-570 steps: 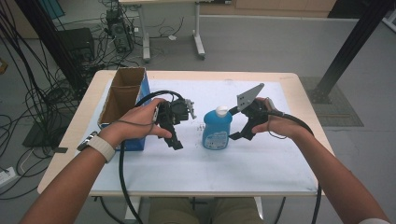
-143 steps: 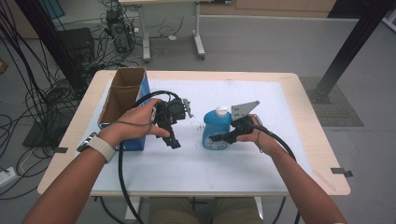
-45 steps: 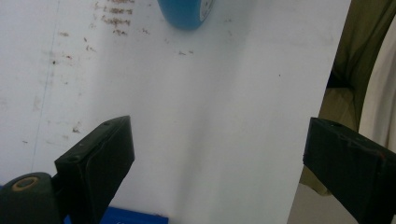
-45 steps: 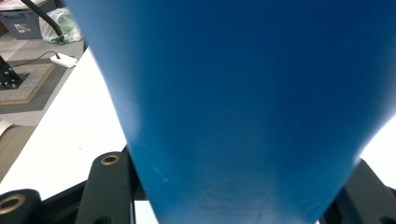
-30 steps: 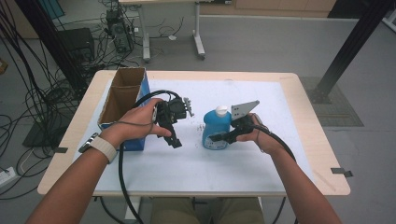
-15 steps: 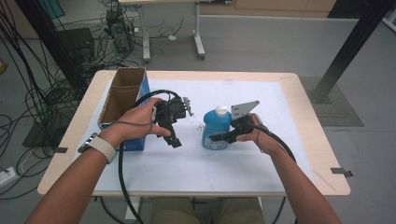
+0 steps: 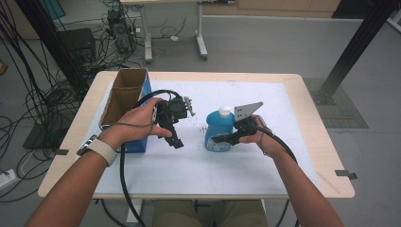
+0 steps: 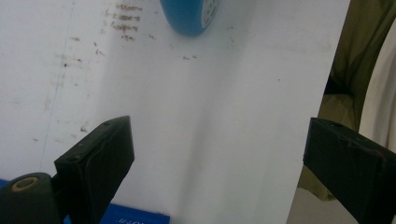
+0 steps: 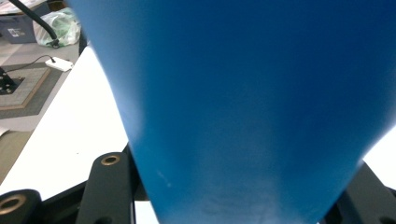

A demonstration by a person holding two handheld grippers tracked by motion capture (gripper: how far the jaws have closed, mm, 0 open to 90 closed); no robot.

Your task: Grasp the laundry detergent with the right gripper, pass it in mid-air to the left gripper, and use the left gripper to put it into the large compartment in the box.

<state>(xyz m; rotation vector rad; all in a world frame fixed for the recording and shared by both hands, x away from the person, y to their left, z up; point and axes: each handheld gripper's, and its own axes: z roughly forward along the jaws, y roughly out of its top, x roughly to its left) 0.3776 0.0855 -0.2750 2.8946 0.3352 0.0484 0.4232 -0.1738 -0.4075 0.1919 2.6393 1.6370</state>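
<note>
The blue plastic bottle with a white cap [image 7: 219, 131] stood upright near the middle of the white-topped table [image 7: 198, 165]. My right gripper [image 7: 218, 139] clasped its body between clenched jaws. My left gripper [image 7: 178, 143], jaws spread and empty, hovered beside the open cardboard box [image 7: 124, 94].

A blue bottle [image 7: 219, 132] with a white cap [image 7: 225, 111] and a white label patch is seen on a white table cover [image 7: 198, 161] flecked with small brown marks, the cover being framed by a pale wood table [image 7: 326, 156] edge. A box [image 7: 124, 105] is shown brown inside and blue outside — beside it, both grippers are black: the left gripper [image 7: 176, 137] and the right gripper [image 7: 222, 139], the latter topped by a grey plate. A white wristband [image 7: 100, 149] is worn on the left arm.
</note>
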